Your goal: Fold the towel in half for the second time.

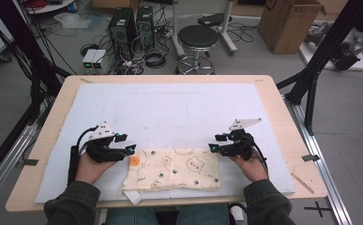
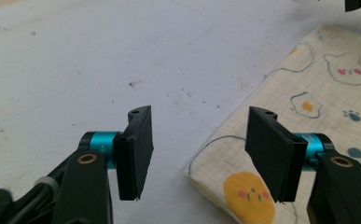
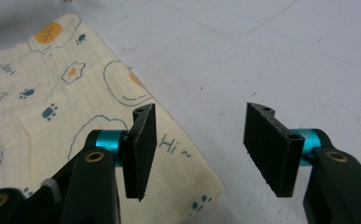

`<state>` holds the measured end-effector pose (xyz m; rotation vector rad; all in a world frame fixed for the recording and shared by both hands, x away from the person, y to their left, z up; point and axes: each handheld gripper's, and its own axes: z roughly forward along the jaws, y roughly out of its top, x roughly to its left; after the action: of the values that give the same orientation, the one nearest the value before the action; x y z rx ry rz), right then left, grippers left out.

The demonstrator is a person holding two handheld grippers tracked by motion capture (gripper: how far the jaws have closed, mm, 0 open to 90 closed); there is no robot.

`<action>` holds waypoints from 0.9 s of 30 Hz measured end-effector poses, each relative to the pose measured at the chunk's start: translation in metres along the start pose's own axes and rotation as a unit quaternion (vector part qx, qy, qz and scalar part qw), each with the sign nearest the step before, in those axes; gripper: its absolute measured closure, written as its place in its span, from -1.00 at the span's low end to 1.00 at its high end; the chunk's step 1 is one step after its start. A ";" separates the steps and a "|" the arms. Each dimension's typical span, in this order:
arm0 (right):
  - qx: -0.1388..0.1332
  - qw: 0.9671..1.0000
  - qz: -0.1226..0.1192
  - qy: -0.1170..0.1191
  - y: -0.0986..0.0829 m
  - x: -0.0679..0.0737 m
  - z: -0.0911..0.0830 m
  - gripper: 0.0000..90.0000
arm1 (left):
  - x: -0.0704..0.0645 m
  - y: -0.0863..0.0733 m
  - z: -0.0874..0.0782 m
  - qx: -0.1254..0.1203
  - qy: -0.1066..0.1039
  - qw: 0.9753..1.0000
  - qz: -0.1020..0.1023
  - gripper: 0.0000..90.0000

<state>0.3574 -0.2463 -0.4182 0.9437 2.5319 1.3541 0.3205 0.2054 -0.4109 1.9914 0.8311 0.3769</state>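
Folded printed cloth point(image 1: 172, 169) lies at near table edge on white mat point(image 1: 170, 108), long axis left-to-right. Left gripper point(image 1: 131, 150) at its left end, right gripper point(image 1: 213, 148) at right end; equally near. Both pairs of jaws spread wide, holding nothing, each straddling cloth corner.

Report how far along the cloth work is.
Done: the printed cloth lies flat, apparently folded, at the near edge of the white mat. In hand: the left gripper and right gripper, jaws open, flank its upper corners. Left: gripping it; nothing is held.
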 end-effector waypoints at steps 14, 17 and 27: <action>0.073 0.997 0.022 0.013 -0.009 -0.010 0.016 0.34 | 0.006 -0.008 0.026 0.083 -0.043 0.996 -0.015 0.25; 0.080 0.996 0.021 0.021 -0.010 -0.011 0.018 0.36 | 0.007 -0.009 0.030 0.099 -0.052 0.994 -0.019 0.26; 0.090 0.996 0.013 0.023 -0.011 -0.009 0.015 0.67 | 0.003 -0.010 0.031 0.109 -0.048 0.993 -0.004 0.67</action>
<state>0.3650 -0.2450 -0.4379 0.9906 2.7240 1.1828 0.3353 0.1913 -0.4360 2.1889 0.8499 0.1897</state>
